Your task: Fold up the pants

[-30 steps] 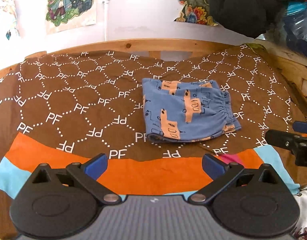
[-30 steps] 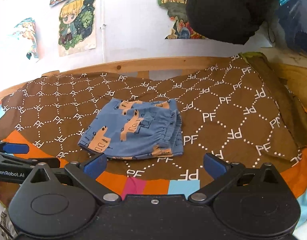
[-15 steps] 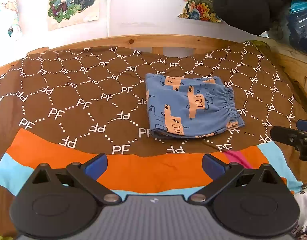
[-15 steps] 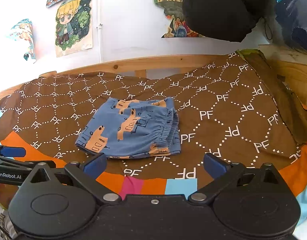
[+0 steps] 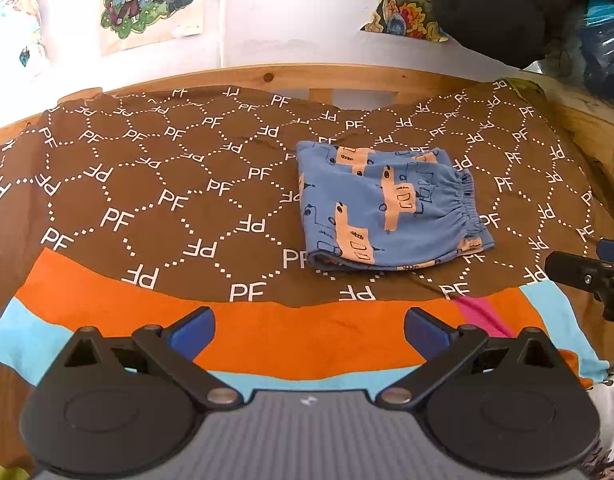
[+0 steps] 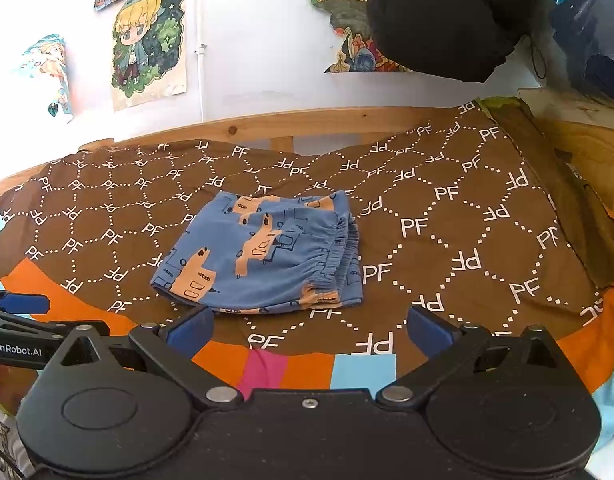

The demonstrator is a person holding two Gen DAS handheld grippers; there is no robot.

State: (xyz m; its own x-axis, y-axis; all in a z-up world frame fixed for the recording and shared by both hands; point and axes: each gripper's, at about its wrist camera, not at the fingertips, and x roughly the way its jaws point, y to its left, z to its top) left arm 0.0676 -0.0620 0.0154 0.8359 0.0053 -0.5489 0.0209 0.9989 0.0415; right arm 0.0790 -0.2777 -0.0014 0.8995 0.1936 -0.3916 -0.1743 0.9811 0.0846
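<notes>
The pants (image 5: 391,208) lie folded into a compact, nearly square packet on the brown bedspread (image 5: 147,200), right of centre in the left view; the folding looks finished, with at most a tidy-up left. The elastic waistband faces frame right, the fold frame left, so no long axis stands out. The left claw (image 5: 309,332) and right claw (image 6: 309,330) hang spread and empty, near the packet
</notes>
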